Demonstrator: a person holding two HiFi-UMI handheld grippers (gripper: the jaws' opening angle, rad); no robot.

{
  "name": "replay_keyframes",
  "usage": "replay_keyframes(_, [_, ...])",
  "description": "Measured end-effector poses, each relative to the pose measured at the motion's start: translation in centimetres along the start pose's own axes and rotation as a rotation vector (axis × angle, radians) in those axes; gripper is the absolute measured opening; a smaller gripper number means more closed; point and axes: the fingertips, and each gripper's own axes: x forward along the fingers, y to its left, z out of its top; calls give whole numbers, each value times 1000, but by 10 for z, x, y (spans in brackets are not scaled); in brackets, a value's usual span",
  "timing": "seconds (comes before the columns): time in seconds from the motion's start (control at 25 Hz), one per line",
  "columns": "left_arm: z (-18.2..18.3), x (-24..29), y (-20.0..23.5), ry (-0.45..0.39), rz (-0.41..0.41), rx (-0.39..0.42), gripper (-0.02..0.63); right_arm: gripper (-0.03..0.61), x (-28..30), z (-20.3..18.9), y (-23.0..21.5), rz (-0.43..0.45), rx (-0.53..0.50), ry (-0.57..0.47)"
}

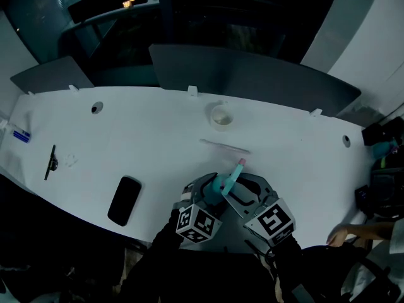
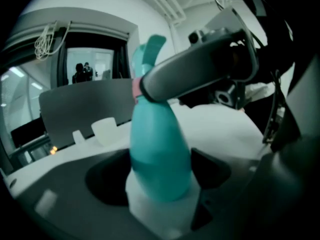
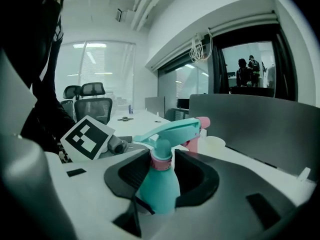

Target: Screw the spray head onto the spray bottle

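A teal spray bottle (image 1: 221, 184) with a pink collar is held up over the table's front edge between both grippers. In the left gripper view the bottle's body (image 2: 160, 149) stands upright between the jaws of my left gripper (image 2: 160, 181), which is shut on it. The pads of my right gripper (image 3: 162, 165) close round the pink collar (image 3: 161, 161) under the teal spray head (image 3: 172, 130). The head's pink nozzle (image 3: 202, 122) points away towards the table's far side. In the head view the left gripper (image 1: 211, 189) and the right gripper (image 1: 243, 188) meet at the bottle.
On the white table (image 1: 151, 137) lie a black phone (image 1: 124, 200) at the front left, a small white cup (image 1: 221, 116), a thin tube (image 1: 225, 146) and a black tool (image 1: 50, 161). Grey divider panels (image 1: 252, 74) line the far edge. A person's hand (image 1: 341, 234) shows at the right.
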Motion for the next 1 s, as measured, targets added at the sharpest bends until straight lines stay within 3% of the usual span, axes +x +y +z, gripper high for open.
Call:
replay_keyframes(0.16, [0,0,1,-2,1,-4,379,150,-1,0,5,41,45,-8])
replay_keyframes(0.4, [1,1,0,-3,-6,0,379,150,-8,12,-5,-13,104,-87])
replay_keyframes(0.6, [2,1,0,-8,-6,-5,379,133,-7,13,-5,-20,83,-90])
replay_keyframes(0.68, [3,2,3,-10,33,-22,379,133,-6,13,-6,-63,62,-73])
replay_keyframes(0.84, [5,2,8,-36,243,-136,380,132,-5,14,-7,-130,55,-88])
replay_keyframes(0.88, [5,0,8,-57,260,-156,380,133,-6,13,-7,-125,64,-91])
replay_keyframes(0.92, [6,-2,7,-80,241,-159,380,133,-6,12,-7,-114,68,-89])
replay_keyframes(1.0, [7,-6,8,-115,127,-129,389,132,-7,9,-7,-78,68,-75])
